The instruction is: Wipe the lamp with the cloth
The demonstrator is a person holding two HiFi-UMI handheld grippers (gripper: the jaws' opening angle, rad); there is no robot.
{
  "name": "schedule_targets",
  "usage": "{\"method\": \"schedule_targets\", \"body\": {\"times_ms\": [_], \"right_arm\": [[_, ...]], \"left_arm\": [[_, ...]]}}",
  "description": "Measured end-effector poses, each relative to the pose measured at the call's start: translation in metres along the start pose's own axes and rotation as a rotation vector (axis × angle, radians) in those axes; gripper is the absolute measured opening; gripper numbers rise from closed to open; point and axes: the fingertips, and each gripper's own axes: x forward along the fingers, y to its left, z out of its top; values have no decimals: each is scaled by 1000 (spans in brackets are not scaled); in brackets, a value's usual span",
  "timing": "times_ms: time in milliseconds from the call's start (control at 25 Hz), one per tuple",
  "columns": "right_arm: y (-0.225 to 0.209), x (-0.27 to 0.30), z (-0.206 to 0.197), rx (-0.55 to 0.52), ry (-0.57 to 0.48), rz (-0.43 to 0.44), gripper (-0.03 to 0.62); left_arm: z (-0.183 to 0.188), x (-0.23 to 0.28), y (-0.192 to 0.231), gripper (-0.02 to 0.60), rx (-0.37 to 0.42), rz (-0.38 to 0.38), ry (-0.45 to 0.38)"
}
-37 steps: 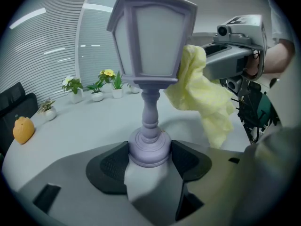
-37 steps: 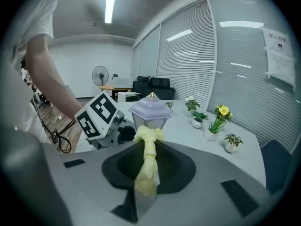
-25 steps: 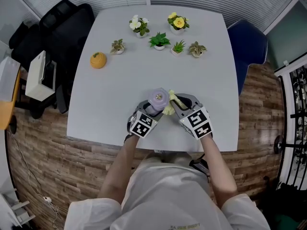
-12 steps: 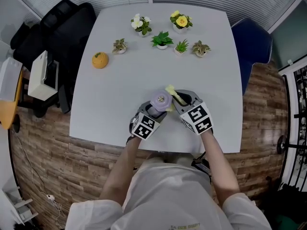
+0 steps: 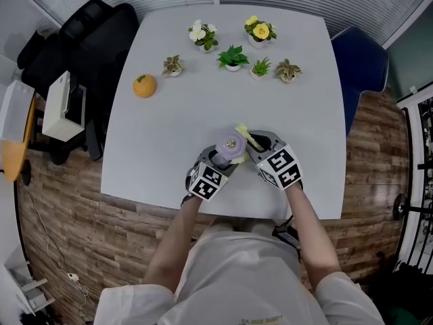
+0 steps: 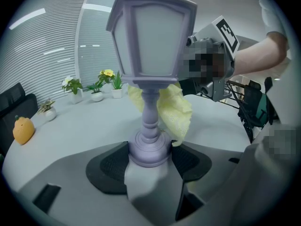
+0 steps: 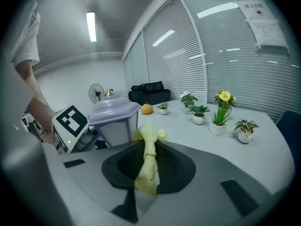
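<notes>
A lilac lantern-shaped lamp (image 5: 231, 145) (image 6: 151, 36) (image 7: 114, 118) stands upright near the table's front edge. My left gripper (image 5: 216, 161) (image 6: 149, 163) is shut on the lamp's round base. A pale yellow cloth (image 5: 243, 139) (image 6: 173, 112) (image 7: 147, 161) is pinched in my right gripper (image 5: 254, 145) (image 7: 146, 166), which is shut on it. The cloth lies against the lamp's right side, by the stem and under the shade.
Several small potted plants (image 5: 233, 57) (image 7: 220, 109) line the far side of the white table (image 5: 169, 134). An orange pumpkin ornament (image 5: 144, 85) (image 6: 22, 130) sits at the left. A black chair (image 5: 81, 39) and a blue chair (image 5: 358, 59) flank the table.
The cloth in my right gripper has shifted slightly along the lamp's right side. The left gripper and the lamp have stayed in place.
</notes>
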Motion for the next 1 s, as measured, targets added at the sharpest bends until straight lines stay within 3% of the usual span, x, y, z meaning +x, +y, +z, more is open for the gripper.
{"method": "schedule_targets", "body": {"times_ms": [240,440,760,1000], "right_arm": [[0,3,-9,33,18,19,64],[23,14,-34,-73,119,72,64],[29,20,-54,-109,220,80,64],[30,15,-42,-77,160,78,64]], "left_arm": [[0,-1,0,288,0,1,0],[1,0,0,288,0,3,0],[0,0,0,288,-1,2,3],[1,-1,1,288,1,3,1]]}}
